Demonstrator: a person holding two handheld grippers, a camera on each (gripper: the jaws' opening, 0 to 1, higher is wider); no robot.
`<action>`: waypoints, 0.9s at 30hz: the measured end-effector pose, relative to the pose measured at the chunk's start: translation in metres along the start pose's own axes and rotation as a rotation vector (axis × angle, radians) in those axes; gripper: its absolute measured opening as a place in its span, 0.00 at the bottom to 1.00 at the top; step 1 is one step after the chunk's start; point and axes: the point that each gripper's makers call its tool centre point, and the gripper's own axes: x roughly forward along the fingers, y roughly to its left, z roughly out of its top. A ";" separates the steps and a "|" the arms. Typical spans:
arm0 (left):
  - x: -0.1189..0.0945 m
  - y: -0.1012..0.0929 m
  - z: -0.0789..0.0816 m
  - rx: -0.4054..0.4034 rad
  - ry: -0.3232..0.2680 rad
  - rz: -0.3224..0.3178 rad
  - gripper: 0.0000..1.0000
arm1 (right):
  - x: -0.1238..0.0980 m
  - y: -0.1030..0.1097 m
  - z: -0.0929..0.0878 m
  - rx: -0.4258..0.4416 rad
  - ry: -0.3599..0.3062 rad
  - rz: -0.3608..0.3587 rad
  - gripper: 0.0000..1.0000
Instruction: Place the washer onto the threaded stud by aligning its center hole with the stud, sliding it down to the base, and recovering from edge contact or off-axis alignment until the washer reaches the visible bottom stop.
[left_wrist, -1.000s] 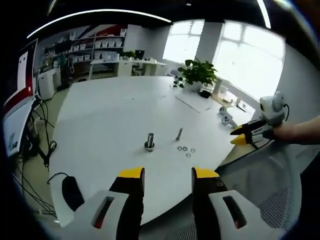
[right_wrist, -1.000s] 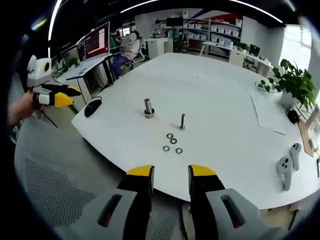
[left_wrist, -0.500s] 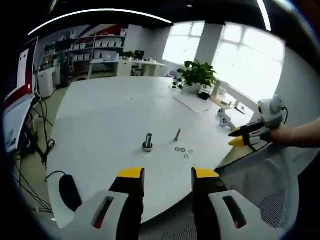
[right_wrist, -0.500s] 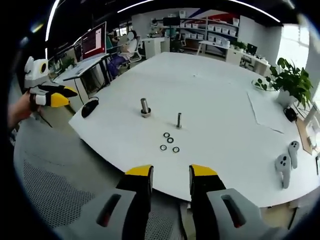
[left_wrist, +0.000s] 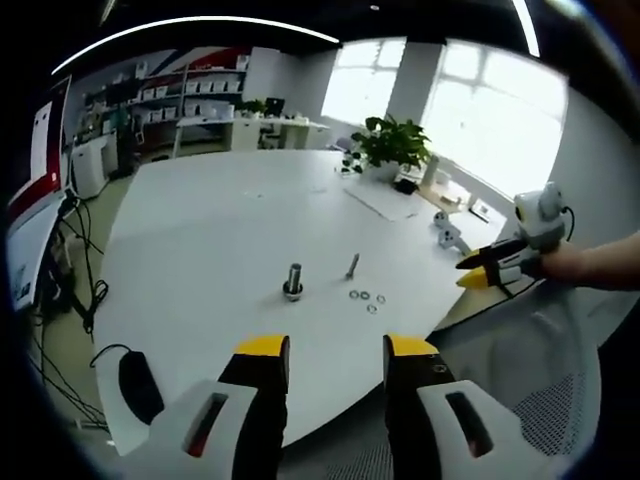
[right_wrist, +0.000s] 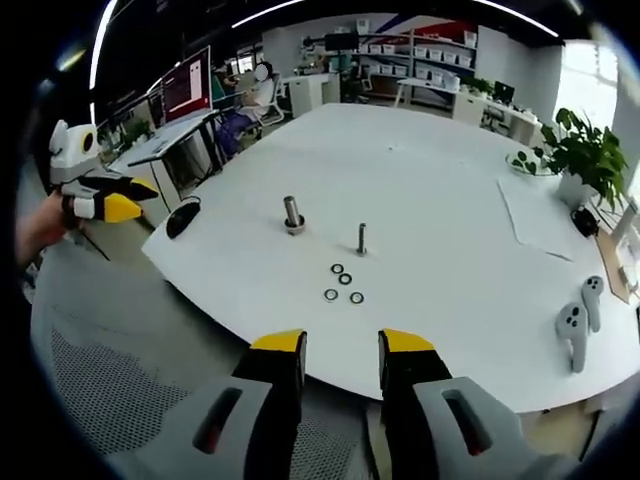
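Note:
Two metal studs stand upright on the white table. The thick stud has a wide base; the thin threaded stud is beside it. Three small washers lie flat on the table in front of the thin stud. My right gripper is open and empty, held off the table's near edge; it also shows at the right of the left gripper view. My left gripper is open and empty too, off the table edge, and appears at the left of the right gripper view.
A black mouse lies near the table edge. Two white controllers and a sheet of paper lie on the table's right side, a potted plant beyond. A mesh chair back is below the grippers.
Both views shifted slightly with the hands. The studs and washers stay where they were. Both grippers remain open.

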 end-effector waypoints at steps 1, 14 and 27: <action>0.000 -0.001 0.001 0.000 -0.001 -0.002 0.36 | 0.000 0.000 0.000 -0.002 0.002 0.000 0.31; -0.005 0.002 0.006 0.060 -0.021 0.033 0.35 | -0.002 0.000 0.001 -0.005 -0.004 -0.003 0.31; -0.009 -0.005 0.001 0.110 0.014 0.028 0.34 | -0.003 -0.003 0.004 -0.009 -0.023 -0.014 0.31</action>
